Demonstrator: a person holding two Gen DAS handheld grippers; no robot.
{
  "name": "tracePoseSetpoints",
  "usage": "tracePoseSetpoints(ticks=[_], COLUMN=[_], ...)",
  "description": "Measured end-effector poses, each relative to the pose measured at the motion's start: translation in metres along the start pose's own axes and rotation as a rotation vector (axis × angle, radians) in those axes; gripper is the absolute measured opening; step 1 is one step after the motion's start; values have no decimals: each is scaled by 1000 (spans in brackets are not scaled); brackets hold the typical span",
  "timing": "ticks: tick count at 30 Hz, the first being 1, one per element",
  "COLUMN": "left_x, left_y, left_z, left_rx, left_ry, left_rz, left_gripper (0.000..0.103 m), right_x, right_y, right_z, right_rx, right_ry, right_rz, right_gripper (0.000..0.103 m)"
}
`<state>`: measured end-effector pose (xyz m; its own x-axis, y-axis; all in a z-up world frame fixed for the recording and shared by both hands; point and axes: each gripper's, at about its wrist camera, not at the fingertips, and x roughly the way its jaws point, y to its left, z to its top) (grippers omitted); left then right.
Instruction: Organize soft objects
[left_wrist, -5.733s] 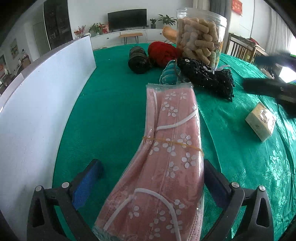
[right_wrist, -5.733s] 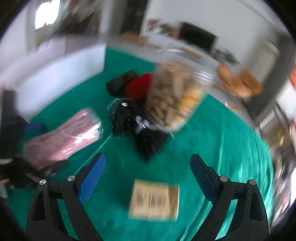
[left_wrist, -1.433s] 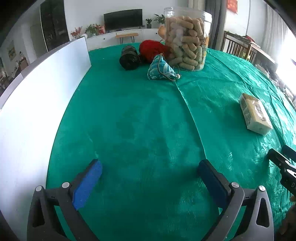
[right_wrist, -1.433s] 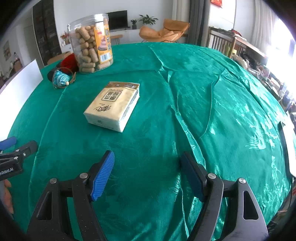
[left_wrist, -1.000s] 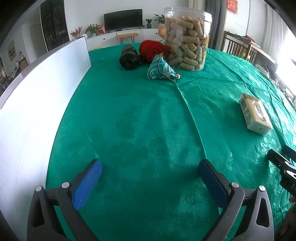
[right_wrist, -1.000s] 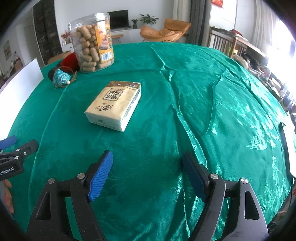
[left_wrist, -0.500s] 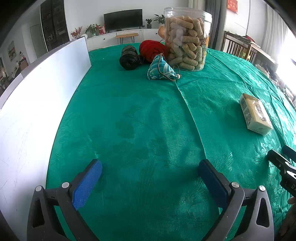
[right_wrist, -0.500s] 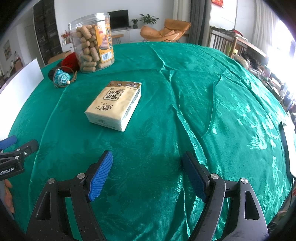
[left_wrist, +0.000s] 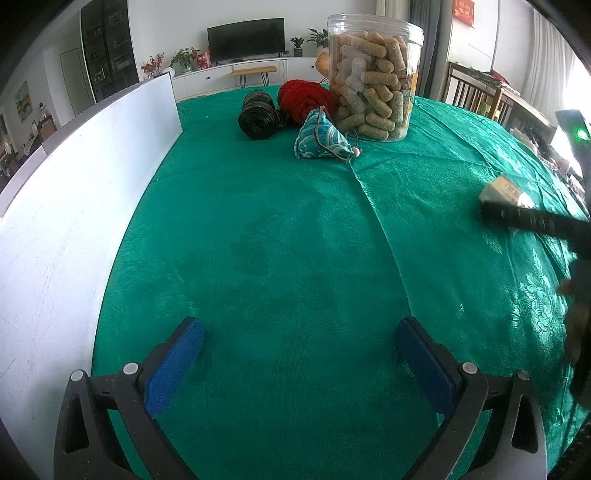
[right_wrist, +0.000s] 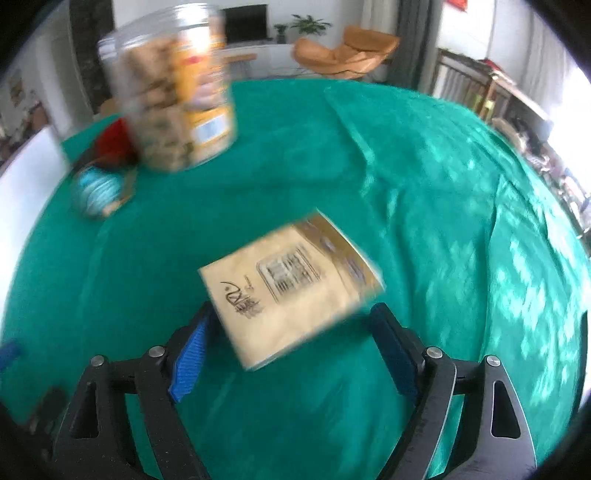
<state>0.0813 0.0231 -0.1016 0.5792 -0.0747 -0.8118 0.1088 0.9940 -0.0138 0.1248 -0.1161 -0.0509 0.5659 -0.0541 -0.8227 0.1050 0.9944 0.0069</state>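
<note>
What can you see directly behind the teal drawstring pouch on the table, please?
Behind the teal pouch sit the red yarn ball and the clear jar of snack sticks; the pouch covers the yarn's lower edge.

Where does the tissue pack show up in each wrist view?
Left wrist: tissue pack at the right edge, partly hidden behind the right gripper's dark finger.
Right wrist: centre, blurred, tilted, its near end between the open jaws of the right gripper.
Shared landmark: snack jar.

A clear jar of biscuit sticks (left_wrist: 373, 74) stands at the far side of the green-clothed table (left_wrist: 277, 240); a white board (left_wrist: 74, 177) runs along its left edge.
</note>
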Motion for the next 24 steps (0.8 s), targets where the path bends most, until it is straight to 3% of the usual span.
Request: tracePoseSetpoints(ticks=[6,9,24], left_x=[0,1,1], left_y=[0,-1,-1], left_z=[0,0,0], left_rx=[0,-1,-1], left_ry=[0,0,0], left_rz=[1,2,2], left_gripper=[103,103,103], right_x=[-19,-32,-30], right_y=[-18,-16,-17], right_z=[-24,-44,-41], right_rx=[35,10,6], right_ry=[3,-38,-41], right_rz=[-34,-27,-13], right_gripper=[88,88,88])
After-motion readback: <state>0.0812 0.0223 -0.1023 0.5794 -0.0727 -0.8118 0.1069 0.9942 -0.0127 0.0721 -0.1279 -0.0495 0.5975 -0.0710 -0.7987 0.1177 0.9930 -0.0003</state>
